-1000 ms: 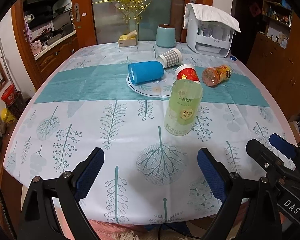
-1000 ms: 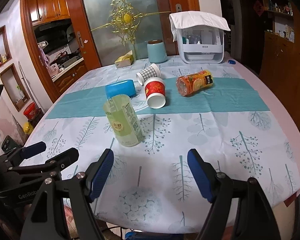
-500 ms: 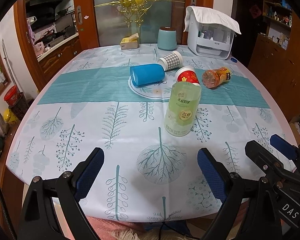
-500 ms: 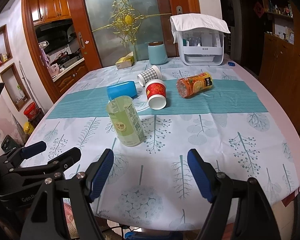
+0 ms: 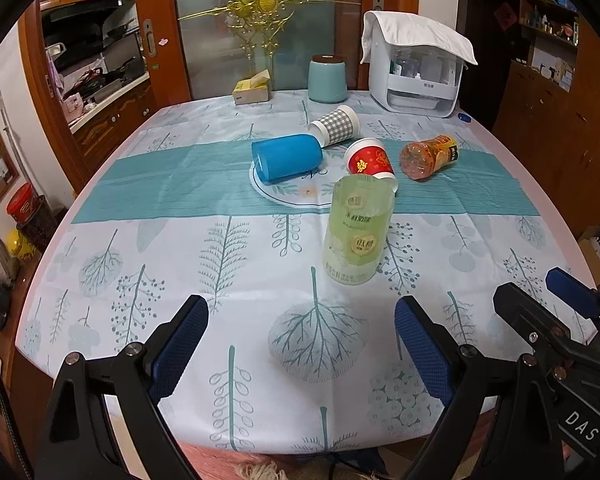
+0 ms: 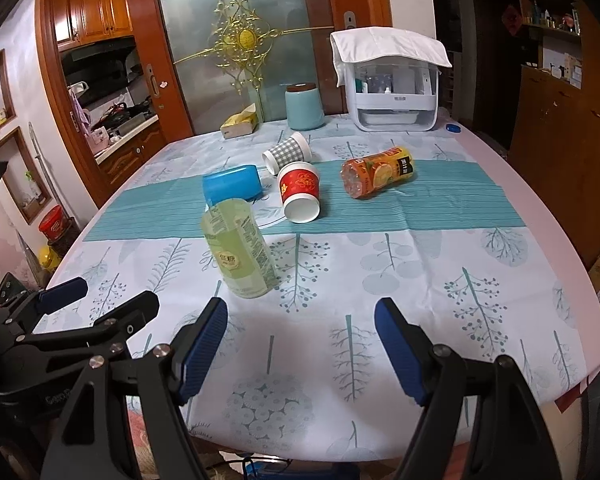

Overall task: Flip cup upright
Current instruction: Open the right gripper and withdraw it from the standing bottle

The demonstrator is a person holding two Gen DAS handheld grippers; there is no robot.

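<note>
Several cups lie on their sides mid-table: a blue cup (image 5: 287,157) (image 6: 233,183), a grey checked paper cup (image 5: 336,125) (image 6: 288,154) and a red paper cup (image 5: 371,163) (image 6: 299,190) whose open mouth faces me. A pale green bottle-like cup (image 5: 358,229) (image 6: 238,246) stands closer, mouth down. My left gripper (image 5: 301,354) is open and empty above the near table edge. My right gripper (image 6: 300,350) is open and empty, to the right of the left one, which also shows in the right wrist view (image 6: 80,312).
An orange juice bottle (image 5: 430,156) (image 6: 378,171) lies on its side right of the red cup. At the table's far end stand a teal canister (image 5: 327,79), a tissue box (image 5: 252,90) and a white appliance (image 5: 418,76) under a cloth. Wooden cabinets (image 5: 560,128) flank the right.
Both grippers have risen and drawn back slightly, so the table looks a little farther away. Both stay open. No cup has moved.
</note>
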